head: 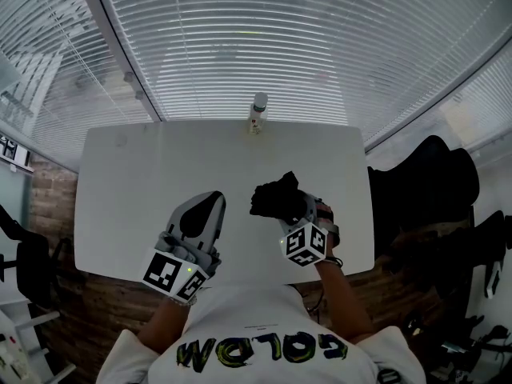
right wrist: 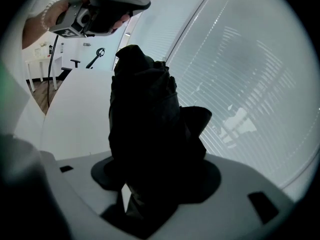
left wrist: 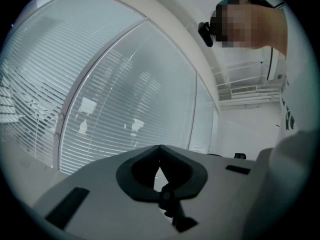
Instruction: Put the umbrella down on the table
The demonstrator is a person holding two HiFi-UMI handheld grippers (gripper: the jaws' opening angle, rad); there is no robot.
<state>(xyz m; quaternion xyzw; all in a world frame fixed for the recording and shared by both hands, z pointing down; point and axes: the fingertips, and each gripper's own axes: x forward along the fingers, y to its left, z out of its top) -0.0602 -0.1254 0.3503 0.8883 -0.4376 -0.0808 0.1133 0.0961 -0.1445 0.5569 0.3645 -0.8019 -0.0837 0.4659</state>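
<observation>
A folded black umbrella is held a little above the white table, right of its middle. My right gripper is shut on it, angled downward. In the right gripper view the umbrella stands as a dark bundle between the jaws and hides the fingertips of the right gripper. My left gripper hovers level over the table's near left part, jaws together and holding nothing. The left gripper view shows the left gripper with its tips meeting, facing the window blinds.
A small bottle stands at the middle of the table's far edge, against the blinds. A dark chair with clothing sits off the table's right side, another chair at the left. The left gripper shows high in the right gripper view.
</observation>
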